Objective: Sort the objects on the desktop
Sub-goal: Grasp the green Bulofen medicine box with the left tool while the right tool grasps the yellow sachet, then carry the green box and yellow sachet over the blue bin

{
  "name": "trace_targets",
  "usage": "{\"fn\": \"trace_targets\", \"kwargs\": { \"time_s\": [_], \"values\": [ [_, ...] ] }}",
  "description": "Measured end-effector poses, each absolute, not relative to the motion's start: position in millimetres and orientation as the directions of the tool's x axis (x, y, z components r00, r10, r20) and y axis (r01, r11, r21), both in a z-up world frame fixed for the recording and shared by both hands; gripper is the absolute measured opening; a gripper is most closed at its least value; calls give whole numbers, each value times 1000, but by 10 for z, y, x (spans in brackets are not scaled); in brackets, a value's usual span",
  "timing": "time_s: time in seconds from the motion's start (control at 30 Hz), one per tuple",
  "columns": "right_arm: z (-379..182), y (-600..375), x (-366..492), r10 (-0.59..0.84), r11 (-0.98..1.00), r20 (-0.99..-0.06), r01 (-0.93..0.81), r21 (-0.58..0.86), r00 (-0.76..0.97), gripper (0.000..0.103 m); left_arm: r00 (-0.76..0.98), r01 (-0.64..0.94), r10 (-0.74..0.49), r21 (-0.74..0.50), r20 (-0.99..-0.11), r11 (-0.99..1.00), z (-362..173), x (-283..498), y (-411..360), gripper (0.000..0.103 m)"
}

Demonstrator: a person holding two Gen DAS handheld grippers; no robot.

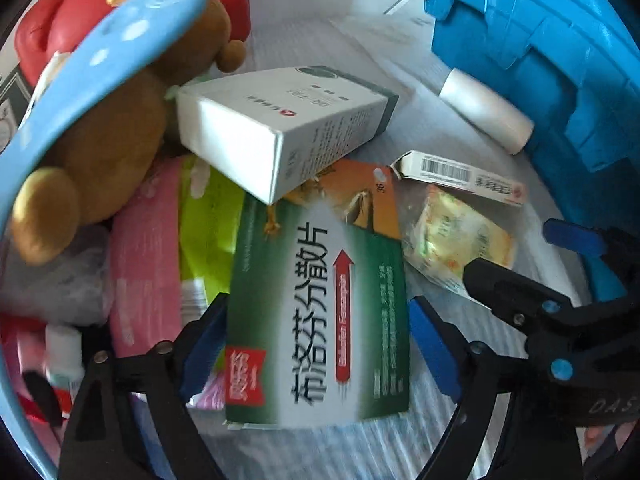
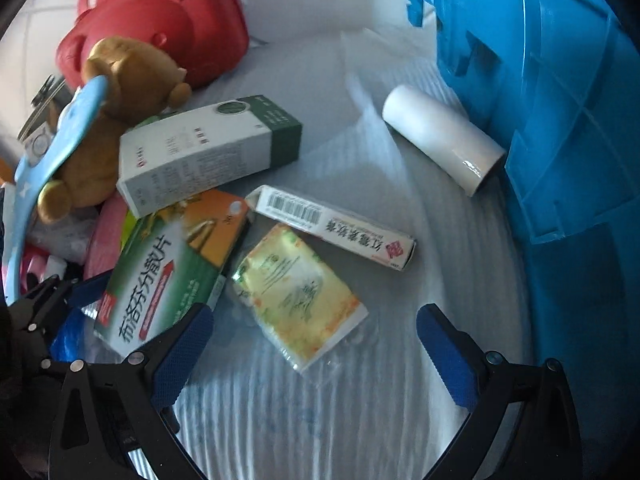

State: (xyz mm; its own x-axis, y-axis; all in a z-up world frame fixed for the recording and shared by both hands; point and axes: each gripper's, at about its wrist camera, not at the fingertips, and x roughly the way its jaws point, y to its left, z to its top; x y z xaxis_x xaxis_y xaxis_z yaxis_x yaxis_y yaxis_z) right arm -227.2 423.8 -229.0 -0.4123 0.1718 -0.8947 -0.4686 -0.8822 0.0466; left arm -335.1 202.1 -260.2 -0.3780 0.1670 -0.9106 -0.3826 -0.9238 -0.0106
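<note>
With my left gripper (image 1: 316, 344) spread wide around the green medicine box (image 1: 320, 312), not yet pinching, and my right gripper (image 2: 316, 344) open above the yellow sachet (image 2: 296, 296), closing could tip off the white box (image 1: 276, 128) resting on its far end.

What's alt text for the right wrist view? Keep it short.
The open right gripper hovers over a yellow sachet on a white ribbed mat. To the left, a green medicine box lies under a white-and-green box, beside a teddy bear. A narrow barcode box, a white roll and a blue crate are farther back and right.
</note>
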Motion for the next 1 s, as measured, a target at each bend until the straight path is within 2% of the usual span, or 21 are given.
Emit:
{"fn": "trace_targets", "kwargs": {
  "time_s": [0.07, 0.1, 0.13, 0.23, 0.3, 0.33, 0.4, 0.47, 0.57, 0.8, 1.0],
  "values": [
    [-2358, 4250, -2321, 172, -887, -905, -461, 29, -389, 101, -398, -399, 116, 57, -910, -915, -2661, -3353, 2096, 88],
    [-2384, 4242, -2338, 163, -892, -909, -451, 30, -383, 98, -402, -406, 103, 76, -910, -911, -2679, -3342, 2116, 88],
    [-2418, 4219, -2362, 154, -899, -914, -436, 28, -375, 91, -414, -410, 101, 86, -905, -908, -2680, -3317, 2123, 88],
    [-2464, 4172, -2430, 118, -915, -916, -400, 50, -384, 83, -417, -385, 102, 74, -903, -920, -2676, -3304, 2060, 86],
    [-2460, 4112, -2470, 162, -923, -916, -384, -10, -366, 69, -416, -375, 99, 71, -904, -924, -2663, -3282, 2025, 86],
    [-2453, 4085, -2480, 176, -927, -915, -374, -31, -362, 58, -409, -372, 109, 56, -906, -927, -2653, -3257, 2006, 86],
    [-2438, 4037, -2468, 156, -931, -922, -364, -18, -355, 52, -398, -360, 125, 29, -909, -933, -2637, -3213, 1969, 86],
    [-2400, 3990, -2421, 145, -932, -924, -362, -7, -354, 39, -388, -340, 137, 4, -911, -940, -2614, -3147, 1917, 86],
    [-2327, 3905, -2318, 142, -934, -922, -357, -5, -359, 29, -376, -313, 148, -25, -915, -950, -2574, -3038, 1824, 86],
    [-2242, 3690, -2017, 92, -940, -931, -340, 36, -353, 27, -360, -268, 158, -60, -919, -961, -2486, -2714, 1642, 86],
    [-1990, 3477, -1798, 113, -953, -912, -303, 13, -394, 27, -399, -237, 158, -65, -903, -969, -2274, -2480, 1529, 86]
  ]
}}
